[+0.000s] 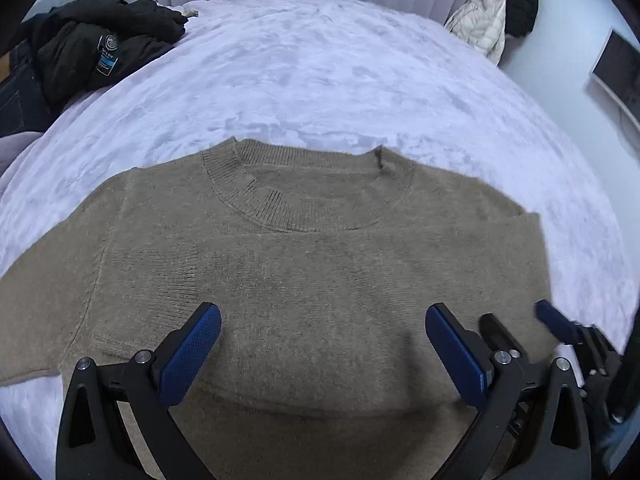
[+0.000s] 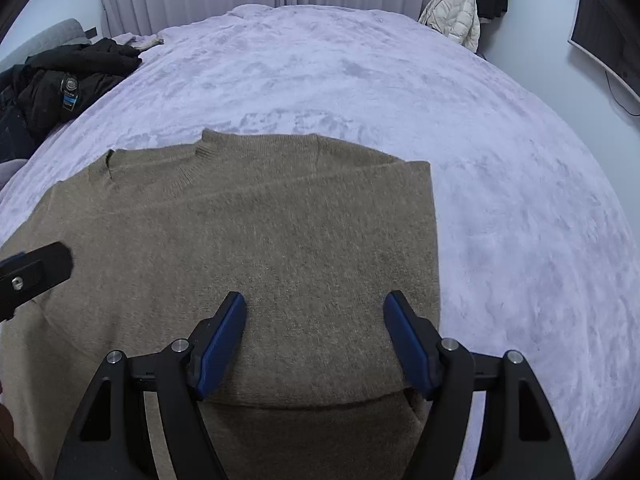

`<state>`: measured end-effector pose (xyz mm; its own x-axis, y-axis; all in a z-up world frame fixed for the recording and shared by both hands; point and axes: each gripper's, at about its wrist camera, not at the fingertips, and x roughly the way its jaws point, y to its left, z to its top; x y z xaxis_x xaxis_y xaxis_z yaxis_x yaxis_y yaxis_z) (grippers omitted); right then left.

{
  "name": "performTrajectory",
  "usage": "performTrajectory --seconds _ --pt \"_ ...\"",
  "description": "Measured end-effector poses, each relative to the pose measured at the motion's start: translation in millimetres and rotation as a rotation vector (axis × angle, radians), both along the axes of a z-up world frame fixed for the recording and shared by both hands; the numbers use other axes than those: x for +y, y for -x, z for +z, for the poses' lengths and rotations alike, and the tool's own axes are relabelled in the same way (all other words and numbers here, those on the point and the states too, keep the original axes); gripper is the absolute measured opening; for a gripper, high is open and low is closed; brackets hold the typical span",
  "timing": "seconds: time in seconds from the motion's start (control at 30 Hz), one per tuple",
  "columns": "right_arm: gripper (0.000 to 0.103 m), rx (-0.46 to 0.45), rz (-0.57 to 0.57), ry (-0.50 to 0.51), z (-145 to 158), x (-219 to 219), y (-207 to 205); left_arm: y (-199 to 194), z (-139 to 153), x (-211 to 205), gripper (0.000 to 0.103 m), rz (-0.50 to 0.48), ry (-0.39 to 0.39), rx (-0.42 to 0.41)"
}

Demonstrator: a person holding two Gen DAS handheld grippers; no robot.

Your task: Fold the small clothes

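Note:
A tan knit sweater (image 1: 320, 264) lies flat on the lilac blanket, with its round collar (image 1: 312, 200) pointing away from me. Its left sleeve (image 1: 44, 304) spreads outward, while the right side is folded in to a straight edge (image 2: 434, 248). A layer edge crosses the sweater near me (image 2: 304, 402). My left gripper (image 1: 323, 316) hovers open over the sweater's middle, nothing between its blue pads. My right gripper (image 2: 315, 300) stands open over the right part of the sweater, also with nothing in it. In the left wrist view the right gripper (image 1: 520, 320) shows beside the left one.
The sweater rests on a wide bed under a fuzzy lilac blanket (image 1: 320, 80). A black jacket (image 1: 100, 52) is heaped at the far left edge. A white puffer coat (image 2: 456, 12) and a dark coat hang at the far right. A dark screen (image 2: 600, 52) is on the right wall.

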<state>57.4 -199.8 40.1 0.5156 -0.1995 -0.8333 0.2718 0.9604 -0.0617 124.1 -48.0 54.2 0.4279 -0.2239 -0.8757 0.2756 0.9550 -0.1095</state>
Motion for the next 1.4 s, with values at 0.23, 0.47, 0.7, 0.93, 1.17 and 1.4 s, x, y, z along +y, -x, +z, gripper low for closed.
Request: performTrajectory --seconds 0.23,0.47,0.7,0.93,1.17,1.4 --pt "0.083 -0.063 0.011 0.103 -15 7 10 -4 -29 64 0.103 0.164 -0.144 0.004" --pt "0.085 -0.09 0.004 0.121 -15 9 11 1 -13 79 0.103 0.266 -0.149 -0.006" --pt "0.084 -0.102 0.004 0.133 -15 10 13 7 -12 2 0.103 0.034 -0.052 -0.016" --pt "0.084 -0.114 0.009 0.11 -15 7 15 -9 -28 30 0.103 0.097 -0.074 0.005" --pt "0.085 -0.038 0.014 0.005 -4 -21 -27 -9 -44 41 0.103 0.118 -0.099 -0.032" --pt "0.094 0.046 -0.075 -0.053 -6 -45 -77 -4 -47 40 0.103 0.116 -0.088 -0.06"
